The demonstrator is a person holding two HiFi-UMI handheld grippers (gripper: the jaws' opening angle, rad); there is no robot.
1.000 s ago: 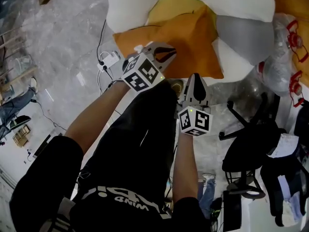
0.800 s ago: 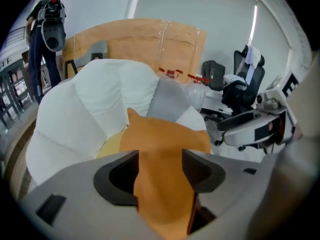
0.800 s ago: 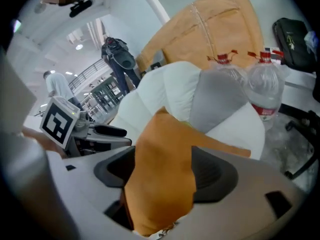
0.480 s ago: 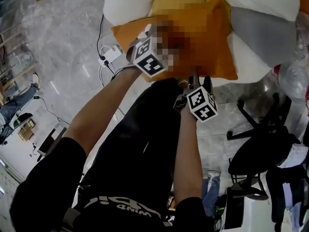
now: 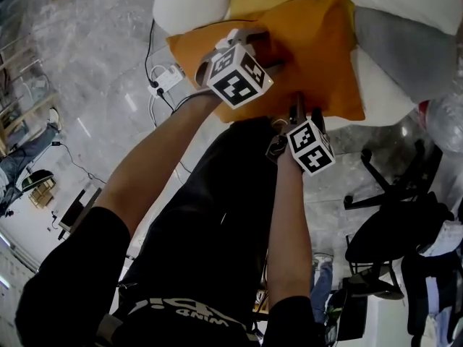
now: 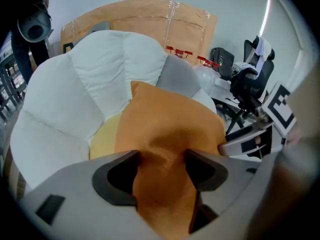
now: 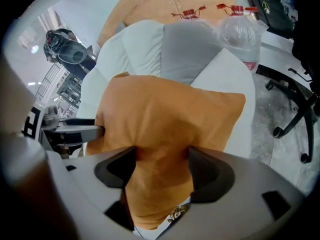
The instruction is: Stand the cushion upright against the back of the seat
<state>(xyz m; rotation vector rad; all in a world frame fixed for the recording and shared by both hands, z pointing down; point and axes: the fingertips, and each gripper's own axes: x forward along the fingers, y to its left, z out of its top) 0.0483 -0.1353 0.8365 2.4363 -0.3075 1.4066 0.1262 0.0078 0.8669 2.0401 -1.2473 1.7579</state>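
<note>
though hardly started: finds the orange cushion (image 5: pixel 318 56) slumped over the white seat (image 5: pixel 188 2), low at its front, not upright against its back. has left gripper (image 6: pixel 161 159) closing over the near hem, right gripper (image 7: pixel 162 156) spread wide astride it (fabric between both, no firm pinch evident). leaves gripping, lifting, propping. hides the seat's base under fabric; crops its backrest's top.

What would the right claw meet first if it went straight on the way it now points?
The orange cushion: its fabric bulges between the open jaws of the right claw, probably touching them.
</note>
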